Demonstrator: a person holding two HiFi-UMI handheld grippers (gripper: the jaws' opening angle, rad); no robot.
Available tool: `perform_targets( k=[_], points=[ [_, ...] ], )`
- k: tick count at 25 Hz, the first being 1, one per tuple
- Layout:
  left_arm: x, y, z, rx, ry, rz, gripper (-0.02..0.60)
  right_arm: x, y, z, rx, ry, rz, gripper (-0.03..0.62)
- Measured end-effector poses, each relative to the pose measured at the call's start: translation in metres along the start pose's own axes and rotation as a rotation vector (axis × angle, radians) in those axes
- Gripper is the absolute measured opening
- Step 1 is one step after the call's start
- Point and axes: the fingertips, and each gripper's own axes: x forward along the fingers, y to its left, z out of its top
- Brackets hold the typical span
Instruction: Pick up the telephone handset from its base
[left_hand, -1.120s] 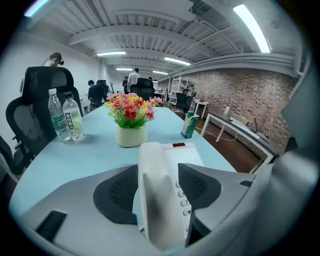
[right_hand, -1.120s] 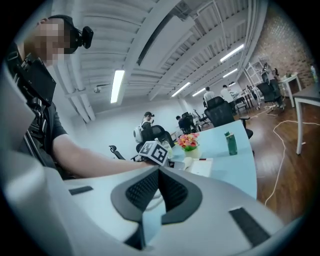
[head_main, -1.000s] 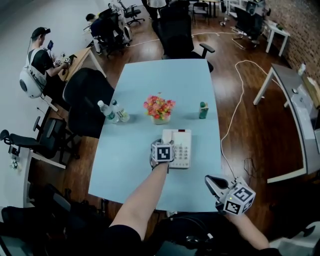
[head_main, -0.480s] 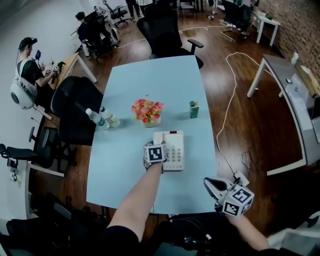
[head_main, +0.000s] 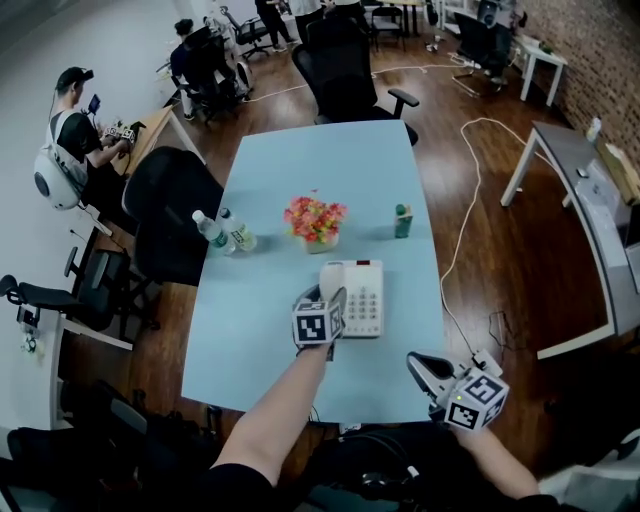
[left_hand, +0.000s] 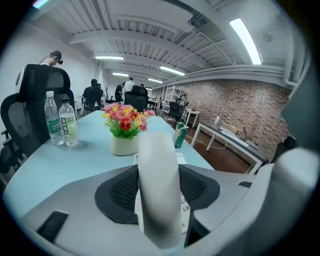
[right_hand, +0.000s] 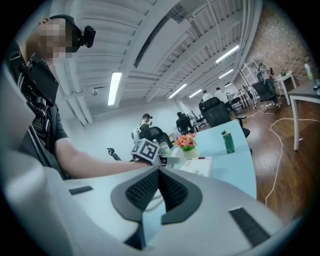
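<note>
The white telephone base (head_main: 362, 297) lies on the light blue table (head_main: 260, 340), near its front. My left gripper (head_main: 326, 298) hovers at the base's left side and is shut on the white handset (left_hand: 157, 185), which stands upright between the dark pads and is raised off the base (left_hand: 181, 159). In the head view the handset is mostly hidden behind the marker cube. My right gripper (head_main: 418, 362) hangs off the table's front right corner. Its jaws (right_hand: 159, 187) are shut on nothing and point toward the phone (right_hand: 200, 167).
Behind the phone stand a pot of flowers (head_main: 316, 220), two water bottles (head_main: 226, 232) to the left and a green carton (head_main: 403, 220) to the right. A black chair (head_main: 170, 205) sits at the table's left edge. A white cable (head_main: 470, 190) trails over the floor on the right.
My left gripper has come up and back toward me with the handset in it, off the base's left side. The right gripper has stayed put.
</note>
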Motion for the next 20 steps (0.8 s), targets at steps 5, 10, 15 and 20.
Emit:
perform_targets(
  k=[5,10,15,20],
  points=[
    [-0.069,-0.014,0.016,0.015,-0.12,-0.129,0.235,0.016,0.022,-0.001,-0.024,-0.031,0.026,0.018],
    [-0.156,-0.026,0.022,0.075,-0.238,-0.27,0.235,0.035,0.051,-0.008,-0.042,-0.044,0.05,0.019],
    [-0.226,-0.016,-0.007,0.052,-0.307,-0.33,0.235,0.05,0.073,-0.016,-0.067,-0.053,0.057,0.018],
    [-0.262,0.001,-0.045,0.011,-0.288,-0.313,0.235,0.055,0.073,-0.02,-0.064,-0.047,0.006,0.018]
  ],
)
